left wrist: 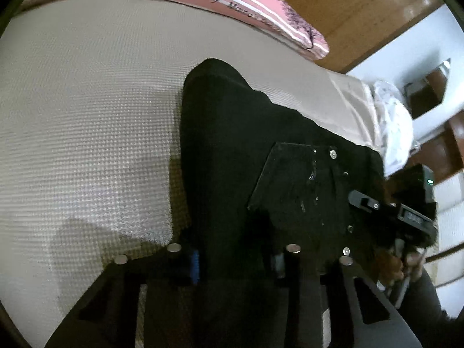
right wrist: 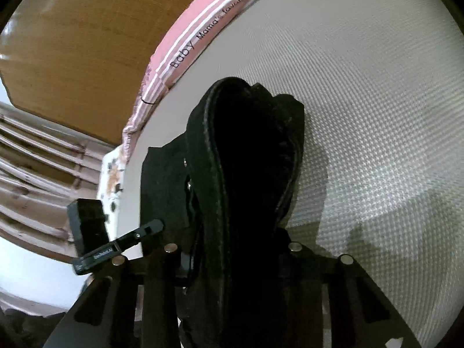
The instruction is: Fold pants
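1. Both claws are in play: the left gripper (left wrist: pixel 235 261) and right gripper (right wrist: pixel 232 261) each pinch black fabric between their jaws
2. Pants (left wrist: pixel 232 145) hang bunched, lifted over the bed (left wrist: pixel 87 116), near the pink blanket (left wrist: pixel 246 3)
3. Folding looks midway: the cloth is doubled, not yet laid flat

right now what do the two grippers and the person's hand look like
Both are matte black. The left gripper has a flat frame with cut-out slots, silver round studs and a blue pad on one finger. The right gripper shows a flat black plate with small silver screws, a white-lettered label and a green light. The hand gripping its handle is bare, above a dark grey sleeve.
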The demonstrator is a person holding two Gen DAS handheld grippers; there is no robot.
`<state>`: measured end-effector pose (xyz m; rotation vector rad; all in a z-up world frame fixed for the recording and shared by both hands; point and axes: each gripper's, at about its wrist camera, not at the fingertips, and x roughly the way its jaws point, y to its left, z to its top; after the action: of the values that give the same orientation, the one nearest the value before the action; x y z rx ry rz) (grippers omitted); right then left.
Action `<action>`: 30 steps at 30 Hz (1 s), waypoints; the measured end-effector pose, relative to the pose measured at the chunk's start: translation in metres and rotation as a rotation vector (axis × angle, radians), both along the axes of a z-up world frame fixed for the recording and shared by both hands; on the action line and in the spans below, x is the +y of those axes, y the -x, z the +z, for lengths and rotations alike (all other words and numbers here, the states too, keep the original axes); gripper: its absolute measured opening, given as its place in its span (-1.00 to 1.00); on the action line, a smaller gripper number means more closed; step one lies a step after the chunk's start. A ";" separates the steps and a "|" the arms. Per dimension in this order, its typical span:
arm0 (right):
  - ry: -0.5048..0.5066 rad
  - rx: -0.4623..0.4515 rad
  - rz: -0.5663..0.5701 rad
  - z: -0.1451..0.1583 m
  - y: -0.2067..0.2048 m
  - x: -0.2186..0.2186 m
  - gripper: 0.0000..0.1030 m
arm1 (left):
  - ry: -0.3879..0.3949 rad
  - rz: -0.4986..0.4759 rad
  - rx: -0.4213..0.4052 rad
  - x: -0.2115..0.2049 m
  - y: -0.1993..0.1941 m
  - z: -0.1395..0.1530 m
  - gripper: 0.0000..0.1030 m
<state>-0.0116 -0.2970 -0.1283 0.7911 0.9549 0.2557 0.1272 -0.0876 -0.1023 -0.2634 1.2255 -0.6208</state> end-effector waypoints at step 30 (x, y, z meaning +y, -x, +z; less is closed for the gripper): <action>0.097 0.009 0.017 0.046 -0.015 0.095 -0.44 | -0.223 0.100 -0.145 0.059 0.037 0.051 -0.71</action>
<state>0.0039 -0.2019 -0.0825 0.6963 0.9760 0.2191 0.0898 -0.0289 -0.0517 -0.0903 1.1234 -0.4058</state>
